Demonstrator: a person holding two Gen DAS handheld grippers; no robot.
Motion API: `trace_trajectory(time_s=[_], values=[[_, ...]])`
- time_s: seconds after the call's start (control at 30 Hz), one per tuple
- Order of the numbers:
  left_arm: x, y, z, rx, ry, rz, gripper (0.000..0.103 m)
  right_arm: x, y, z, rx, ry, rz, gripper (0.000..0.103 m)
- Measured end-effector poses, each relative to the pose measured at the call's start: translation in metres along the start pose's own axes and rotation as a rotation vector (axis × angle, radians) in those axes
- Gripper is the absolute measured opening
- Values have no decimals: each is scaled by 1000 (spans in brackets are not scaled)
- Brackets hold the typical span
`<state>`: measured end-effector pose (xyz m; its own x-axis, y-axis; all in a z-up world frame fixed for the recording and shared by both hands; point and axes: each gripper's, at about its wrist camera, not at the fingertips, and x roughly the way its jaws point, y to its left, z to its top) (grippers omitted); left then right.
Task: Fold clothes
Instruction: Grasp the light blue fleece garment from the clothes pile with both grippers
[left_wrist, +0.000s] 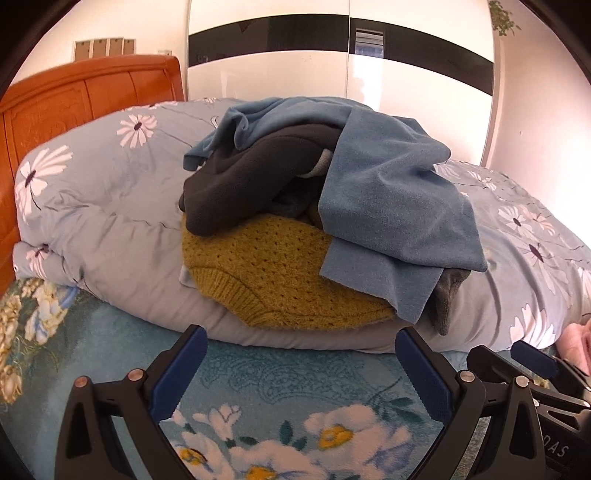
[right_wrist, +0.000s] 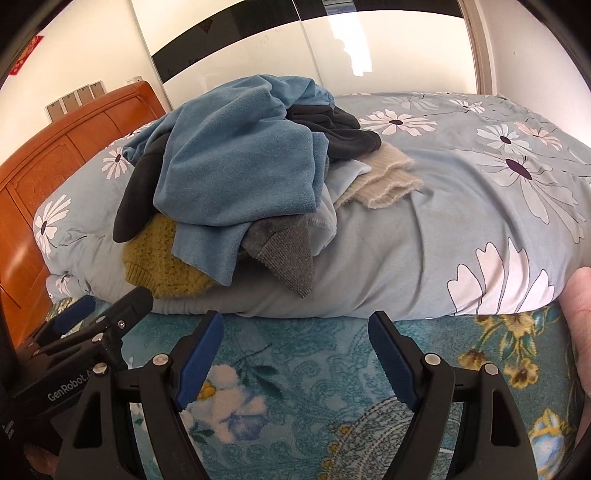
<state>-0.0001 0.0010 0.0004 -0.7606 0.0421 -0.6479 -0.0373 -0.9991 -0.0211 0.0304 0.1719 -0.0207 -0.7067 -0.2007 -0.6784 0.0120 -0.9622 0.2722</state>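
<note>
A heap of clothes lies on a folded floral duvet (left_wrist: 110, 206). On top is a blue fleece garment (left_wrist: 391, 199), with a dark grey garment (left_wrist: 251, 177) under it and a mustard knit sweater (left_wrist: 269, 269) at the bottom. The right wrist view shows the same blue garment (right_wrist: 236, 162), mustard sweater (right_wrist: 159, 254), a grey knit piece (right_wrist: 284, 251) and a beige knit (right_wrist: 384, 173). My left gripper (left_wrist: 301, 365) is open and empty, low over the bed in front of the heap. My right gripper (right_wrist: 295, 350) is open and empty beside it.
The bed is covered by a teal floral blanket (left_wrist: 280, 373). An orange wooden headboard (left_wrist: 74, 99) stands at the left. A white wardrobe with a black band (left_wrist: 332, 55) stands behind the bed. The duvet (right_wrist: 480, 192) runs on to the right.
</note>
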Motion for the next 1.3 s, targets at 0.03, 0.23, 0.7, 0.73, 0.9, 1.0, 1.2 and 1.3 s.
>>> trace_trajectory(time_s=[0.03, 0.23, 0.7, 0.73, 0.9, 1.0, 1.2, 1.3], values=[[1, -1, 0, -1, 4, -1, 103, 0, 0, 0, -8, -6, -4, 82], [1, -8, -1, -16, 16, 10, 103, 0, 2, 2, -44, -34, -25, 82], [4, -9, 33, 27, -19, 17, 103, 3, -19, 3, 11, -28, -12, 82], [2, -9, 48, 40, -41, -6, 103, 3, -22, 2, 17, -27, -11, 82], [1, -27, 125, 107, -139, -200, 103, 3, -35, 2, 75, -25, 20, 103], [10, -57, 156, 172, -132, -304, 103, 1, -44, 2, 138, -29, 65, 103], [38, -109, 178, 252, -75, -335, 103, 1, -46, 2, 149, -25, 72, 103], [64, -124, 177, 274, 17, -297, 103, 2, -48, 1, 143, -19, 58, 103]])
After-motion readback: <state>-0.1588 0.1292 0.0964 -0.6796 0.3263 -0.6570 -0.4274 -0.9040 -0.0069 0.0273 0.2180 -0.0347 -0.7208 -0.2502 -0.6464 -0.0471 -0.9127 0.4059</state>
